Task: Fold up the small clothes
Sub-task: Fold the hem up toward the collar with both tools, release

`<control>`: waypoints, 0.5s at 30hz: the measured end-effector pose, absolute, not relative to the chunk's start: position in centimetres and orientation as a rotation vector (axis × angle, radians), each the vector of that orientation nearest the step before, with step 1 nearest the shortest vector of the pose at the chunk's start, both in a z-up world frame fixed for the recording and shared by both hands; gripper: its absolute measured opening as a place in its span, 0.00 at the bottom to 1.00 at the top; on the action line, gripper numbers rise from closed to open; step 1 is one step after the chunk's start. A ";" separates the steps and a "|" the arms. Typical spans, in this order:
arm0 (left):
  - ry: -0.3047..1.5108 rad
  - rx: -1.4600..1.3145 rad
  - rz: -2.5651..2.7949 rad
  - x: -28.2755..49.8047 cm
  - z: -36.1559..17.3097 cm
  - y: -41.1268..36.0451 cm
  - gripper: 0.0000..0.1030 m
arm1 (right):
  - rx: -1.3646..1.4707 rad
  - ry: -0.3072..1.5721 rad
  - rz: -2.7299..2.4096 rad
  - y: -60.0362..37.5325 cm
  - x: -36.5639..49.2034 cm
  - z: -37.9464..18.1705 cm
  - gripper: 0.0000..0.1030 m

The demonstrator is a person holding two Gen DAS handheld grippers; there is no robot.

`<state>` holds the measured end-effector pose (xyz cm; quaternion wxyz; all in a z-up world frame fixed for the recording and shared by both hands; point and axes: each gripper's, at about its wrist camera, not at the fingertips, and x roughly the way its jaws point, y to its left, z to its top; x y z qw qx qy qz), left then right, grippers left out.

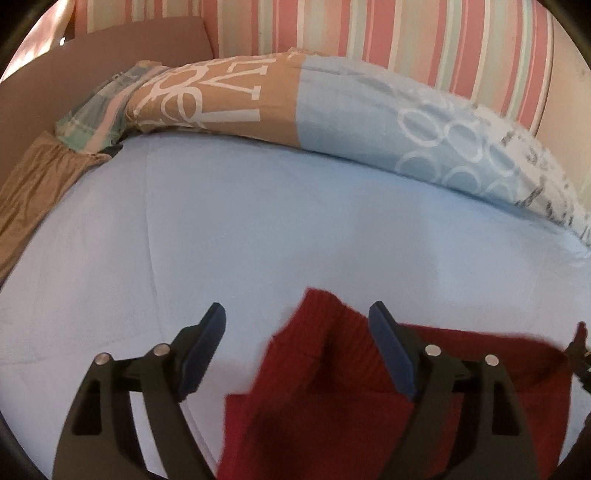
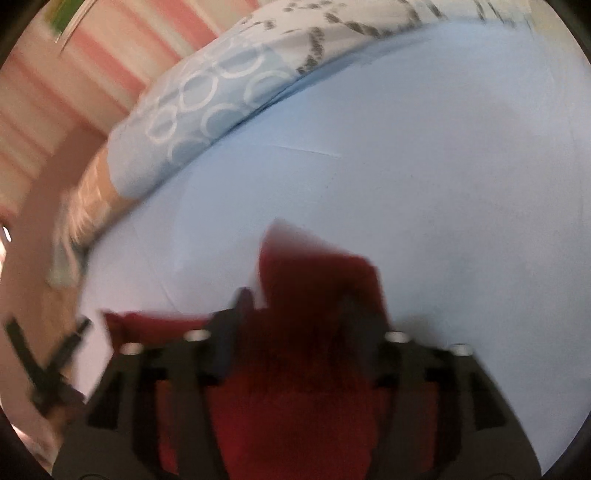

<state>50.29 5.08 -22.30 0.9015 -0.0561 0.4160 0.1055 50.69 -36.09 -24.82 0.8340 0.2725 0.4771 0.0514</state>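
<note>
Red knit garment (image 1: 332, 391) lies on the pale blue sheet (image 1: 258, 229) at the near edge of our left wrist view, with one ribbed corner reaching up between the fingers of our left gripper (image 1: 297, 354). That gripper's jaws are spread wide and hold nothing; its right finger overlaps the cloth in the picture, its left finger sits over bare sheet. In the right wrist view, which is badly blurred, the same red garment (image 2: 295, 369) fills the space between the fingers of our right gripper (image 2: 295, 314) and rises past them, though we cannot tell whether those jaws pinch it. A patterned pillow (image 1: 369, 122) lies along the far side of the sheet, before a striped backdrop (image 1: 406, 33).
</note>
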 end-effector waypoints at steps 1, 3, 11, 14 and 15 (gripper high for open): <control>0.864 -0.118 0.218 50.5 -22.3 5.2 0.78 | 0.574 0.997 0.077 -36.5 50.7 -24.5 0.84; 0.863 -0.124 0.226 50.6 -22.3 5.5 0.78 | 0.554 0.975 0.045 -37.1 50.6 -23.7 0.85; 0.830 -0.059 0.150 46.3 -22.2 4.2 0.78 | 0.204 0.911 0.016 -36.2 46.4 -21.9 0.85; 0.822 0.008 0.129 43.7 -23.0 3.3 0.78 | 0.056 0.902 0.030 -34.9 43.7 -22.5 0.85; 0.828 0.016 0.124 42.9 -23.4 3.2 0.78 | 0.033 0.902 0.038 -34.5 43.1 -22.8 0.85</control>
